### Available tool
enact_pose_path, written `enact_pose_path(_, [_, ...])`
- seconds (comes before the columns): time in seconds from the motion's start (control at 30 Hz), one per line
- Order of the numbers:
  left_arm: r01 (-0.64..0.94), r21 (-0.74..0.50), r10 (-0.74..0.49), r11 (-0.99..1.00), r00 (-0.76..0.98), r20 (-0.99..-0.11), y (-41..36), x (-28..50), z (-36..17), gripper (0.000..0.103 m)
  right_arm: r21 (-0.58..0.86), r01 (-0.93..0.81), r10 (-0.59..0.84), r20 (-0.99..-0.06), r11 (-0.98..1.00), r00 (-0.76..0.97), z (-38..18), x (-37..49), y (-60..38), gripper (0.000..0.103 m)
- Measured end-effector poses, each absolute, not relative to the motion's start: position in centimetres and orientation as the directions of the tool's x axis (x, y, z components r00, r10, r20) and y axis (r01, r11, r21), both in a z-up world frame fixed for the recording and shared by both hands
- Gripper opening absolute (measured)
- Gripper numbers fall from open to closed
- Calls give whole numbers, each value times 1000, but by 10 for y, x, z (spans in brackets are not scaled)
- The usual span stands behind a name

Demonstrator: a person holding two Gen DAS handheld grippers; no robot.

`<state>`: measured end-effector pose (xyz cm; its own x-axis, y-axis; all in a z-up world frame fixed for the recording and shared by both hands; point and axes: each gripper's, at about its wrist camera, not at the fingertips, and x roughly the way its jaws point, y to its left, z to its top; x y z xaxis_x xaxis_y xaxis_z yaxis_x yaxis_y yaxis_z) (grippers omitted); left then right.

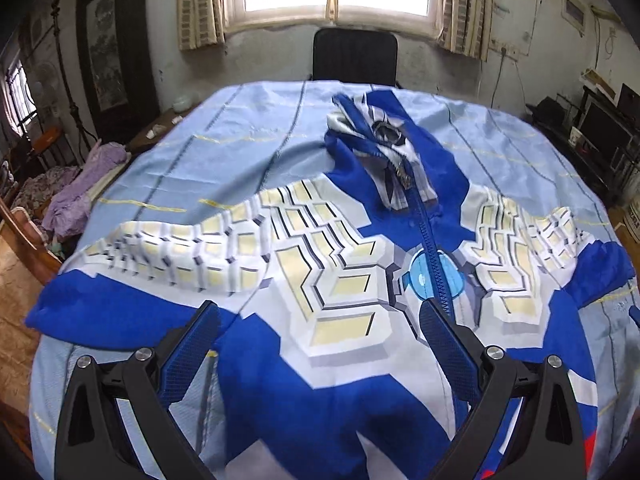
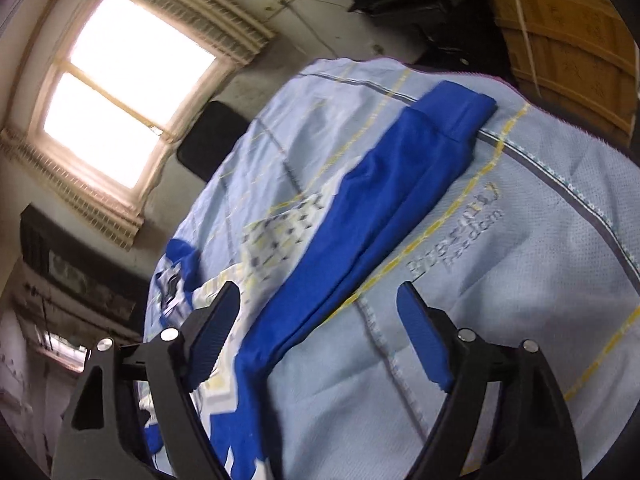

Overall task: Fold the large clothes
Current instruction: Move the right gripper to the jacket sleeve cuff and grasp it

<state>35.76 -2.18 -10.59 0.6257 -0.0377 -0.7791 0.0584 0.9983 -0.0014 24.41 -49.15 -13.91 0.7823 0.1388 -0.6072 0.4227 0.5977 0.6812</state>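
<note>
Where creased sheet (image 1: 240, 136) spreads, glossy blue zippered jacket (image 1: 344, 288), flat.

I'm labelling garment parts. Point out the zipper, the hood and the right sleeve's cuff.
zipper (image 1: 434, 254): left wrist view, on its blue teeth.
hood (image 1: 380, 136): left wrist view, on its bunched middle.
cuff (image 2: 466, 110): right wrist view, on the blue band.

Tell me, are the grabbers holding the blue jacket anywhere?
No. Both the left gripper and right gripper are open above the jacket, holding nothing.

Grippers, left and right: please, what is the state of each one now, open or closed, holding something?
Left gripper: open, holding nothing, above the jacket.
Right gripper: open, holding nothing, over the blue sleeve.
</note>
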Motion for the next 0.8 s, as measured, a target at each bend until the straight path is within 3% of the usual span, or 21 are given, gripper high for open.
enact_pose_path(0.33, [90, -2, -51, 996, 543, -838, -15, 382, -149, 100, 639, 539, 45, -667, 549, 744, -163, 285, -531, 79])
enact_pose_path(0.63, [89, 13, -39, 996, 554, -831, -18, 384, -159, 100, 647, 532, -27, -621, 547, 783, -172, 307, -559, 78])
enact_pose_path(0.8, [94, 6, -48, 996, 561, -827, -17, 380, -159, 100, 641, 531, -42, -615, 554, 787, -174, 304, -562, 65])
